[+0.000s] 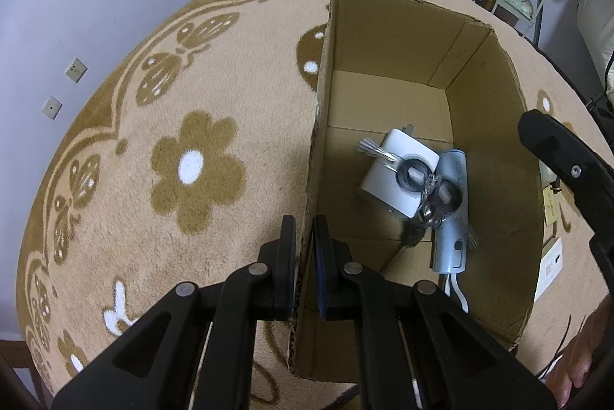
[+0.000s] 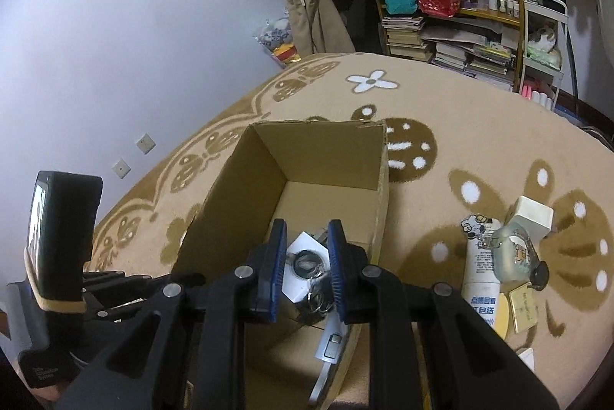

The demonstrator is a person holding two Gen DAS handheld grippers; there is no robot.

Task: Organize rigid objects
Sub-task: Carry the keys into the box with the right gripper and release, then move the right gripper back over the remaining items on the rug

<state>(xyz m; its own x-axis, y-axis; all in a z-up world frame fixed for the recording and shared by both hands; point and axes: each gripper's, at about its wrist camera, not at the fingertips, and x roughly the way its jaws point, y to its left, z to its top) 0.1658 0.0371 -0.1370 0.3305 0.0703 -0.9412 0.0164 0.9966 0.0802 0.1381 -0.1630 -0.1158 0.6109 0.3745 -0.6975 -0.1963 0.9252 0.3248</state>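
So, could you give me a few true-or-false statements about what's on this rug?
1. The left hand-held gripper clamps the brown cardboard box's side wall. True.
2. The box is empty. False: a white rectangular plug block, a bunch of keys and a pale blue gadget lie inside.
3. The keys rest partly on the plug block. True.
4. The white printed tube lies inside the box. False: it lies outside, on the beige flowered rug.

Both views are dimly and evenly lit, with a bluish cast on the wall (image 2: 134, 26). Soft shadows are cast inside the cardboard box (image 1: 499, 149). Edges are bent and darkened by fisheye distortion; the keys (image 1: 374, 149) are slightly blurred.
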